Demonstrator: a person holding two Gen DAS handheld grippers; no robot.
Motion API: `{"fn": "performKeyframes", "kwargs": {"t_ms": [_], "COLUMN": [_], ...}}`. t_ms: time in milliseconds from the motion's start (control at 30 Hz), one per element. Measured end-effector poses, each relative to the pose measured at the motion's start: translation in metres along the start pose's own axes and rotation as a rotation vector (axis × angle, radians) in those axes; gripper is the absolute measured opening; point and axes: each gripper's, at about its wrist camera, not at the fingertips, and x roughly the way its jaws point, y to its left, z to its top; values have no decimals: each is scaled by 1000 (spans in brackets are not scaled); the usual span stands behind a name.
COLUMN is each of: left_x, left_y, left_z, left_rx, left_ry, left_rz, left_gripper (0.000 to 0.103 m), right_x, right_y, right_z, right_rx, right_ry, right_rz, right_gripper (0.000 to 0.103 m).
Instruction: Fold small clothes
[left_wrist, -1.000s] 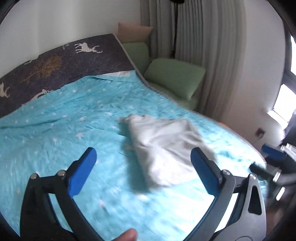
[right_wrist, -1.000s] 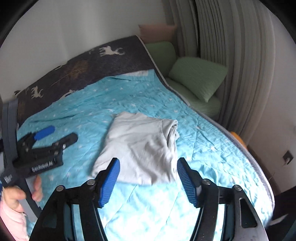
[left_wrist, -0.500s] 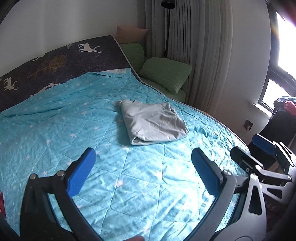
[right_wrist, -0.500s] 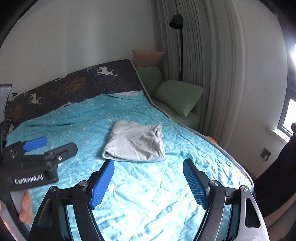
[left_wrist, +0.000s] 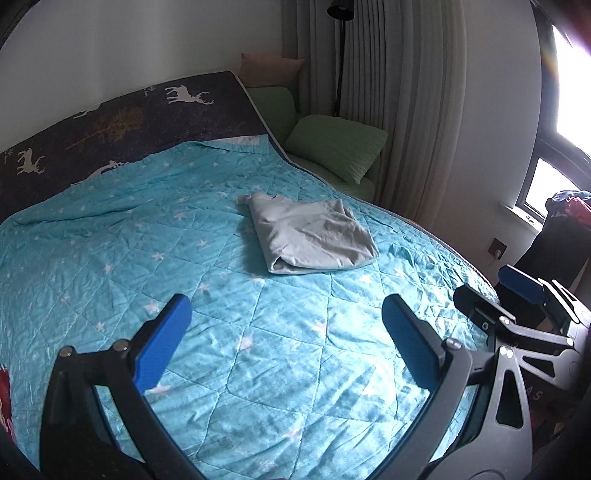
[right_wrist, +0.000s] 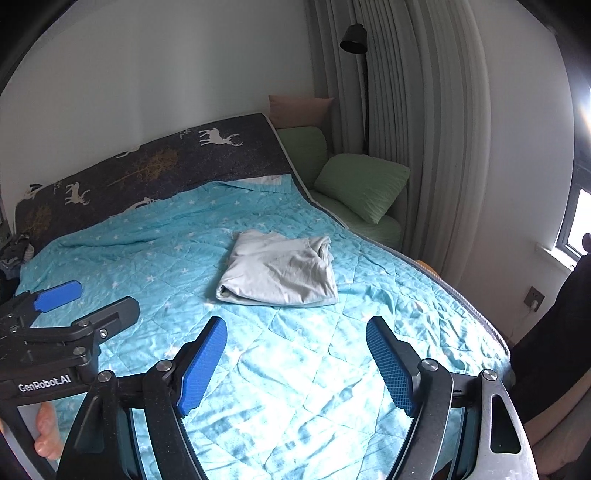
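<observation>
Right wrist view: both claws back from the folded shirt.

The grey shirt (right_wrist: 279, 267) lies folded on the bed (right_wrist: 295, 387), well apart from either claw, where a second ago it sat just in front of them. The right claw (right_wrist: 297, 365) has just been opening its jaws and they stand wide with nothing between them; the left claw (left_wrist: 286, 341) is spread wide and empty too. Judged from this, the fold looks finished and this shirt is done.
</observation>
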Motion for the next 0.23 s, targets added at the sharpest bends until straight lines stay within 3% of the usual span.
{"fn": "performKeyframes", "kwargs": {"t_ms": [233], "left_x": [1], "left_y": [-2], "left_z": [-1], "left_rx": [6], "left_ry": [-2], "left_rz": [8], "left_gripper": [102], "right_x": [2], "right_y": [-3], "right_z": [0], "right_rx": [3], "right_ry": [3], "right_rz": [-10], "right_gripper": [80]}}
